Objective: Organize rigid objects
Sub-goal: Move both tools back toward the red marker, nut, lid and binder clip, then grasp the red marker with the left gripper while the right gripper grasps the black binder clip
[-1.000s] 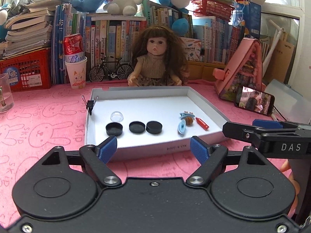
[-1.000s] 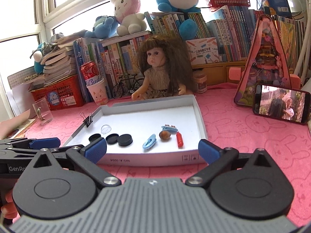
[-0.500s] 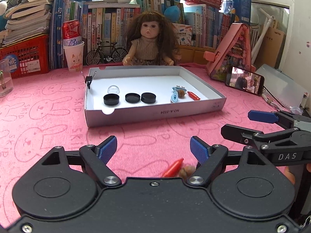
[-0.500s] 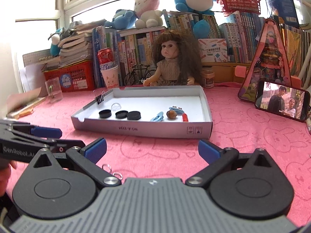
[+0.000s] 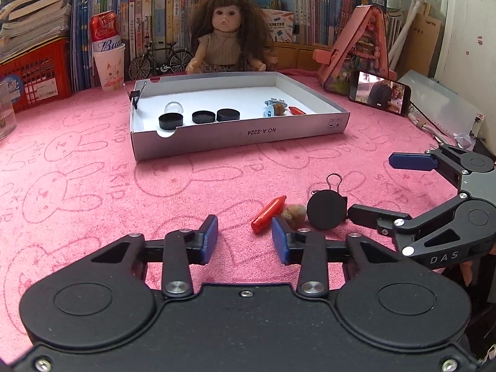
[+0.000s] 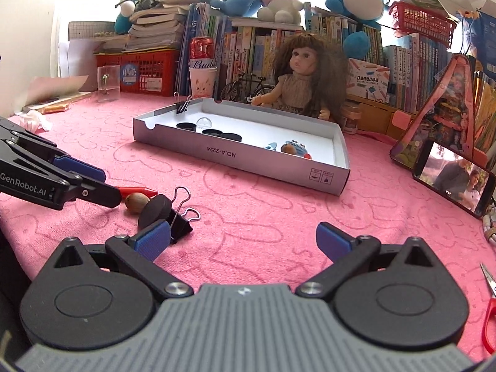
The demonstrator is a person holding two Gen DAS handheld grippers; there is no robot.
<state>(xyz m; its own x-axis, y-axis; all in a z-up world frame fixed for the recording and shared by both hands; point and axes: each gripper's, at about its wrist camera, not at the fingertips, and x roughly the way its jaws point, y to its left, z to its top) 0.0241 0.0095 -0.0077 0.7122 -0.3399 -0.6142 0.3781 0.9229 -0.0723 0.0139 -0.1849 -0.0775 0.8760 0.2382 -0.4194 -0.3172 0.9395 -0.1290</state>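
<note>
Pink rabbit-print cloth (image 5: 93, 167) carries a loose cluster near its front edge: red cap (image 5: 268, 214), nut (image 5: 294, 213), black disc (image 5: 326, 210) and binder clip (image 6: 181, 217), well short of the white tray (image 5: 241, 138). Left gripper (image 5: 244, 237) has just been closing, nothing between its jaws; right gripper (image 6: 243, 238) is spread wide and empty. Pickup seems next, with open cloth all round.

Left gripper (image 5: 244, 238), just narrowed and empty, hovers beside red crayon (image 5: 268, 213).
</note>
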